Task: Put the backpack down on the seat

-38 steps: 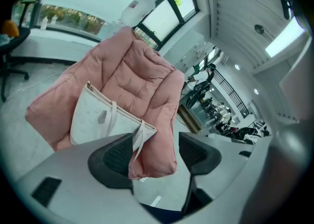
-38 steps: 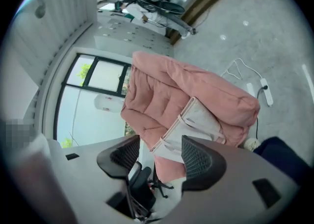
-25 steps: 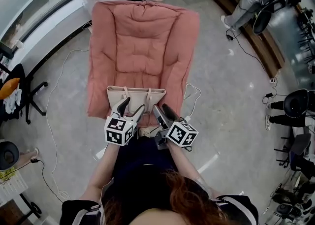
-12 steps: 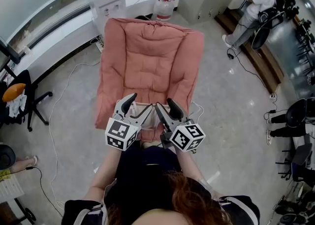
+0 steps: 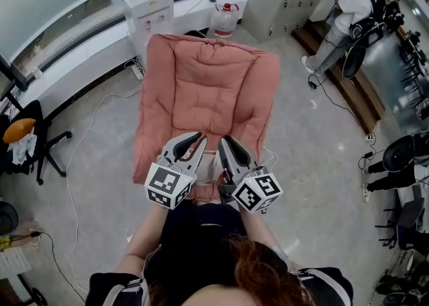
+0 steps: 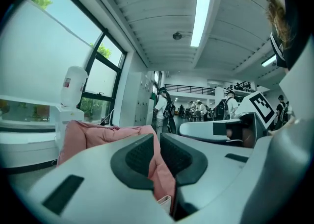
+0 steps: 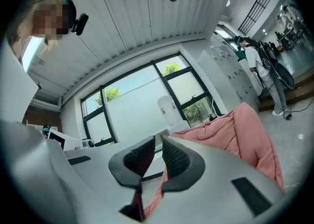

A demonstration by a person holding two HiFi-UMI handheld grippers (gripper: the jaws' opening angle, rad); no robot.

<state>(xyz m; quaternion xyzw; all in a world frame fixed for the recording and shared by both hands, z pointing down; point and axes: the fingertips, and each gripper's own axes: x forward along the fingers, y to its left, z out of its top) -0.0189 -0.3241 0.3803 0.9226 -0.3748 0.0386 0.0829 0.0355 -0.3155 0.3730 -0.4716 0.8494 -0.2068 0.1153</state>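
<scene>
A pink padded seat (image 5: 208, 90) stands on the floor in front of me. The beige backpack (image 5: 209, 168) rests at the seat's front edge, mostly hidden behind both grippers. Just above it, my left gripper (image 5: 195, 142) is closing, its jaws down to a narrow gap. The left gripper view shows that gripper (image 6: 157, 142) with only the pink cushion (image 6: 98, 137) behind the slit and a beige edge (image 6: 165, 203) below. My right gripper (image 5: 226, 144) beside it is closing too. In the right gripper view nothing sits between the pads of that gripper (image 7: 157, 148).
A white water dispenser (image 5: 149, 5) and a water bottle (image 5: 226, 20) stand behind the seat. Cables (image 5: 87, 120) trail over the floor at left, near an office chair (image 5: 30, 134). A person (image 5: 348, 13) stands at the far right by steps.
Both grippers' jaws went from wide open to nearly closed. The backpack, seen whole on the seat's front a second ago, is now largely covered by the grippers.
</scene>
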